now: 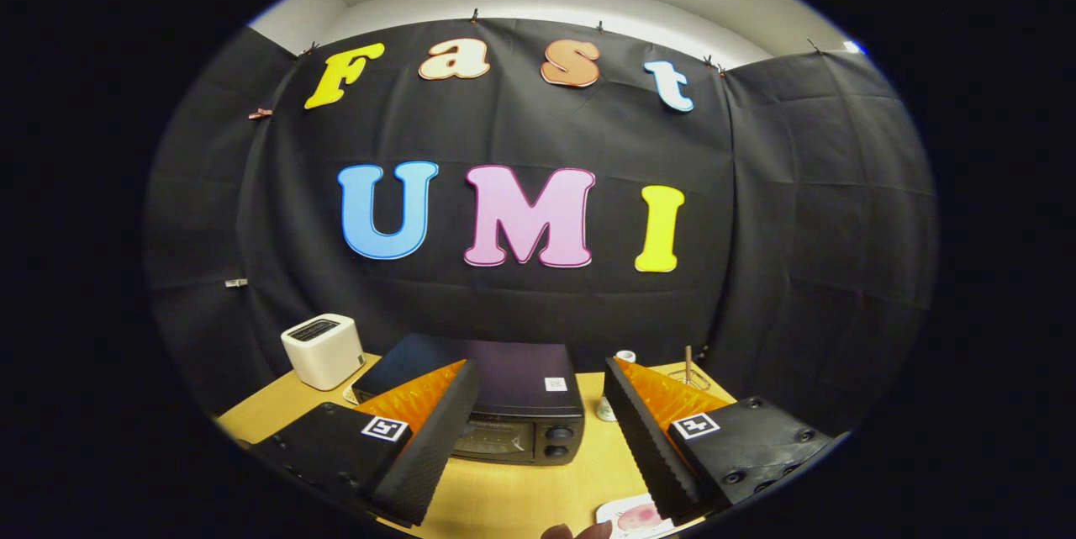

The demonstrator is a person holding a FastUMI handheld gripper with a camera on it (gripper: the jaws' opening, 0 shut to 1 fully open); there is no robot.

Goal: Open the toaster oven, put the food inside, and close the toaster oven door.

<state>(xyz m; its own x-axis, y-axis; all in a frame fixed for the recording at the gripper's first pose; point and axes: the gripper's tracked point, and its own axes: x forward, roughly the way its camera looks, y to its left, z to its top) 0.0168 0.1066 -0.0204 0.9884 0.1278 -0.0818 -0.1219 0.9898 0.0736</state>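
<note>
Hand-held gripper hangs above the near side of the tabletop with its two fingers spread wide and nothing between them, so it is released and carrying nothing. It is held high and tipped only slightly downward, looking along the fingers toward the far edge; that pose reads as an approach stance, giving a full look at the work before any reach.

The toaster oven sits toward the middle of the tabletop, straight ahead in the gap between the fingers, its front with two knobs facing the gripper. The door looks closed, though the left finger hides much of it, and I cannot make out the handle. Facing this way, the door would be reachable head-on.

A plate with something pink on it, likely the food, lies at the near edge just beside the right finger, close for a later pick-up. Fingertips of a person show at that edge. A white toaster stands toward the far left corner, well clear
</note>
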